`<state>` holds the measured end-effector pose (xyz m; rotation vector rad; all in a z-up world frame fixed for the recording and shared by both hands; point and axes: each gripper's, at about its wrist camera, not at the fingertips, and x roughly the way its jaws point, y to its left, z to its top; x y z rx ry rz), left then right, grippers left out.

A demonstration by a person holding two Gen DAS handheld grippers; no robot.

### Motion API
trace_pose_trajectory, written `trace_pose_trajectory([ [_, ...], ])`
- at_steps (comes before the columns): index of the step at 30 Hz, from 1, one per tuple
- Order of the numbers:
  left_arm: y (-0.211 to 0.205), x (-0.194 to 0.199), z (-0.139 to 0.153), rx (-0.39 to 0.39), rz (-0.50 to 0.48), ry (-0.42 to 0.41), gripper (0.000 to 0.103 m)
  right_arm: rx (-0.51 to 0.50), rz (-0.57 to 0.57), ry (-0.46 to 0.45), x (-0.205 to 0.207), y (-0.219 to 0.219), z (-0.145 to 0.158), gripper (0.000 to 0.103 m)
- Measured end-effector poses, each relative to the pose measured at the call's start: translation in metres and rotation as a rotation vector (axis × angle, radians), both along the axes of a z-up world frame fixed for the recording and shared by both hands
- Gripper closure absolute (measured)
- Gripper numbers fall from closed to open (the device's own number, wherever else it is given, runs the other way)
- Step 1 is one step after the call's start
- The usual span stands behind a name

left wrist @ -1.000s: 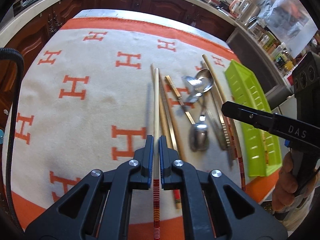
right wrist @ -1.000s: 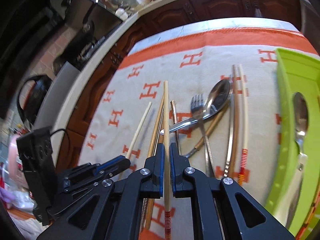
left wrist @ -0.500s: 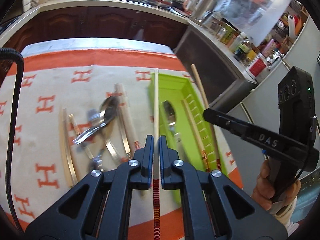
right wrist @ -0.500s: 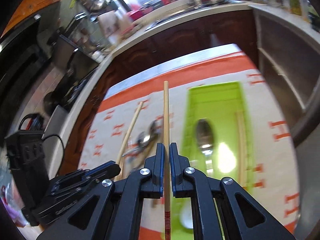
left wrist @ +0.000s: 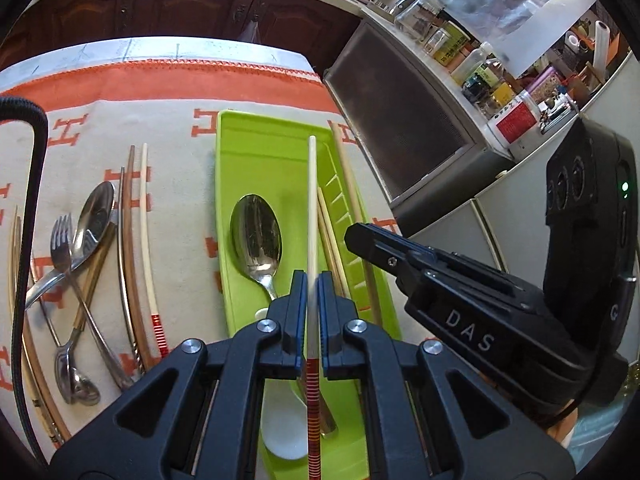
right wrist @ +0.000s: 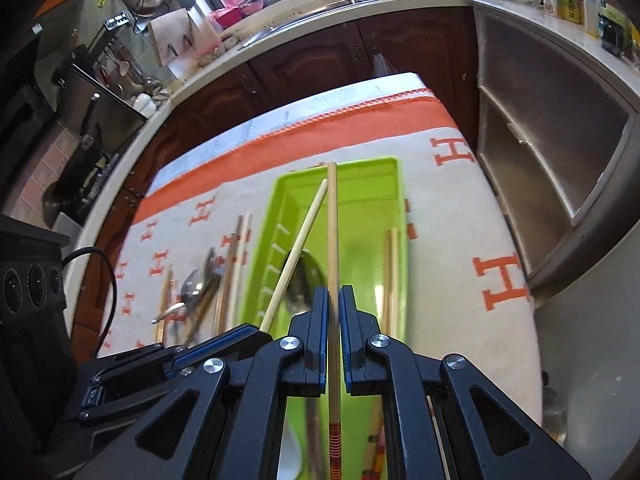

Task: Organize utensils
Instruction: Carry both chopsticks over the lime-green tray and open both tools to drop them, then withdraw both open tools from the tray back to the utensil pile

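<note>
My left gripper (left wrist: 312, 278) is shut on a pale chopstick (left wrist: 312, 200) with a red-striped end, held lengthwise over the green tray (left wrist: 256, 148). My right gripper (right wrist: 333, 290) is shut on a wooden chopstick (right wrist: 332, 220), also over the green tray (right wrist: 360, 172). In the left wrist view the right gripper (left wrist: 360, 238) sits at the tray's right rim with its chopstick (left wrist: 347, 176). In the tray lie a metal spoon (left wrist: 256, 236) and two chopsticks (left wrist: 326, 232). Left of the tray, on the cloth, are a fork (left wrist: 62, 240), a spoon (left wrist: 94, 216) and more chopsticks (left wrist: 145, 232).
The table carries a white cloth with orange H marks (right wrist: 500, 280). Its right edge drops off toward a grey cabinet (right wrist: 552, 152). A white spoon (left wrist: 284, 424) lies at the tray's near end. A black cable (left wrist: 24, 200) hangs at the left. Dark cupboards stand behind the table.
Both grippers, each still shut on its chopstick, have swung right from above the loose utensils to above the green tray. The right gripper now sits close beside the left.
</note>
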<state>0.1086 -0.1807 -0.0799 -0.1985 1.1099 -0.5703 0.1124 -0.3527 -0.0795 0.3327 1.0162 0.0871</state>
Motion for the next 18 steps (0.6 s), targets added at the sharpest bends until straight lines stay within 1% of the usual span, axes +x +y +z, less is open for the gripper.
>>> trace_pose_trajectory([
  [2,-0.005,-0.001,-0.003,0.02,-0.011,-0.005,0.1,-0.007,0.0,0.0,0.005,-0.003,-0.005,0.096],
  [4,-0.007,-0.002,-0.003,0.029,-0.015,-0.012,0.1,-0.01,-0.003,-0.002,0.008,-0.005,-0.008,0.091],
  [6,-0.009,-0.005,-0.002,0.042,-0.026,-0.024,0.099,-0.005,-0.012,-0.007,0.01,-0.007,-0.011,0.073],
  [7,-0.009,-0.006,-0.001,0.051,-0.029,-0.028,0.099,-0.002,-0.017,-0.011,0.01,-0.008,-0.011,0.07],
  [12,0.001,-0.02,0.007,0.114,-0.04,-0.052,0.099,-0.002,-0.032,-0.025,0.004,-0.01,-0.01,0.069],
  [18,0.033,-0.03,0.012,0.143,-0.007,-0.037,0.099,0.004,-0.019,-0.027,-0.012,-0.005,-0.01,0.069],
])
